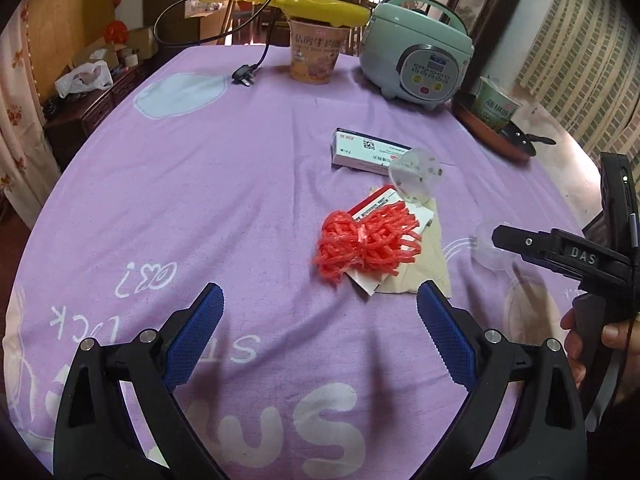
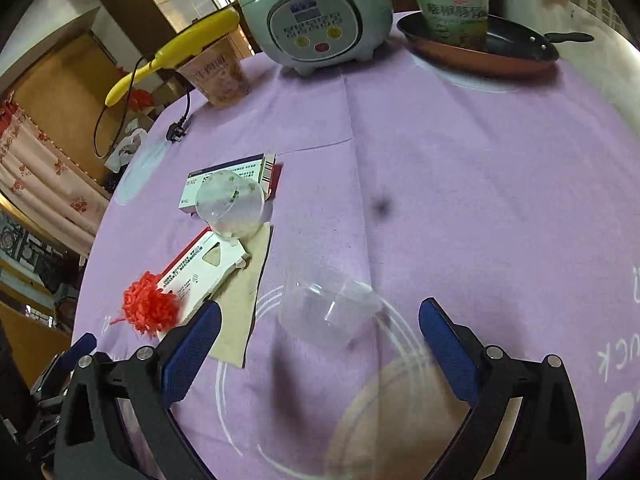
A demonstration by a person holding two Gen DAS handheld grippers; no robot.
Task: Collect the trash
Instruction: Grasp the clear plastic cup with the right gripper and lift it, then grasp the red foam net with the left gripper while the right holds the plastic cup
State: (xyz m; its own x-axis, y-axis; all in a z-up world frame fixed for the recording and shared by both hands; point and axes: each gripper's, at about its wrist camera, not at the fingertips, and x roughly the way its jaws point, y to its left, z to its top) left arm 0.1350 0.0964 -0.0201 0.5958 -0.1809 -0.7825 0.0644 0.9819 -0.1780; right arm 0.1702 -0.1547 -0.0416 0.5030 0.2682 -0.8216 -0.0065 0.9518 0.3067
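Note:
A red foam net [image 1: 366, 242] lies on a red-and-white flat box [image 2: 204, 270] and a beige paper [image 2: 244, 300] on the purple tablecloth [image 1: 200, 184]. A clear plastic cup [image 1: 414, 180] lies tipped against a white medicine box [image 1: 366, 152]. Another clear cup [image 2: 328, 312] lies on its side just ahead of my right gripper [image 2: 320, 336], which is open and empty. My left gripper [image 1: 320, 316] is open and empty, just short of the red net. The right gripper shows in the left wrist view [image 1: 560, 256] beside that cup [image 1: 490, 248].
At the back stand a green rice cooker [image 1: 416, 60], an instant-noodle cup [image 1: 316, 54] with a yellow corded tool [image 1: 280, 0] across it, and a frying pan [image 2: 480, 48] holding a green noodle cup [image 2: 454, 12]. A black plug [image 1: 242, 77] lies on the cloth.

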